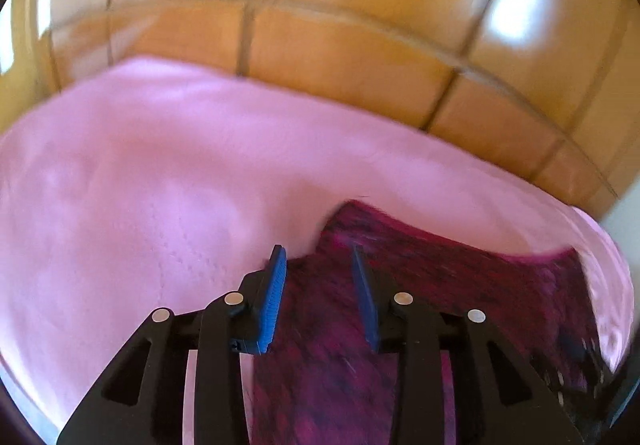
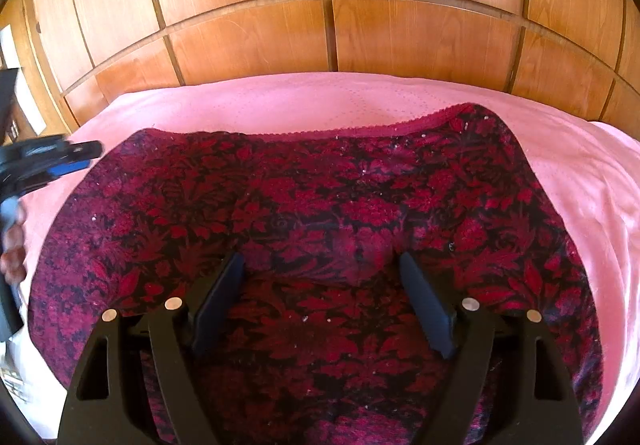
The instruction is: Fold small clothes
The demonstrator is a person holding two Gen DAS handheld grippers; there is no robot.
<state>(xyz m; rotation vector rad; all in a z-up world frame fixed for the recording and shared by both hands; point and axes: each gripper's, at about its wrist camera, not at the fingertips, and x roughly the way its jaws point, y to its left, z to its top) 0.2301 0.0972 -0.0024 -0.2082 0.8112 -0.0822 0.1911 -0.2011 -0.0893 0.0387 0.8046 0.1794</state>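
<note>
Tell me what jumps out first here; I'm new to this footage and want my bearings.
A dark red flowered garment lies spread over a pink sheet, filling the middle of the right wrist view. Behind stands a glossy wooden wardrobe. The right gripper hangs open above the garment; the left gripper is at its left edge.

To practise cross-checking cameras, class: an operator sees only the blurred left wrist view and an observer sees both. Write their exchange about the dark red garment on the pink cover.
Operator: My picture is smeared. What is printed on the garment?
Observer: The garment has red flowers and leaves on black.
Operator: Does the right hand-held gripper hold it?
Observer: No. The right hand-held gripper is open above the garment's middle, and a lace trim edges the far side.
</note>
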